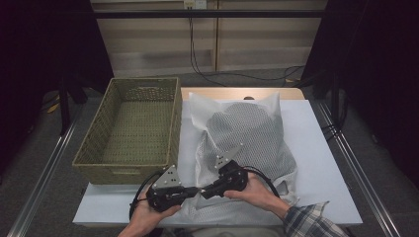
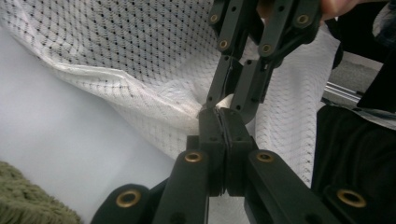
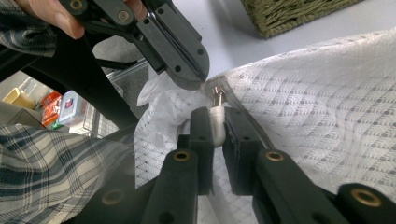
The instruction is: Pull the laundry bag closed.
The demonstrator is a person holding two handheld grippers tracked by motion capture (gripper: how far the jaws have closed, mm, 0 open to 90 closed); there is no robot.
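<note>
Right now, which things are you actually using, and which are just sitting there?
In use:
white mesh laundry bag
its white zipper pull
left hand-held gripper, shut on the bag's edge
right hand-held gripper, pinching the pull

Just sitting there:
green woven wicker basket
white table cover

Table is viewed from above, facing forward-down, at a distance. Each gripper view is taken close along its own jaws; white mesh bag (image 2: 140, 70) edge ahead of the jaws is shared.

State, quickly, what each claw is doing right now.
Left claw: closed on the edge of the white mesh laundry bag.
Right claw: closed on the bag's white zipper pull.
</note>
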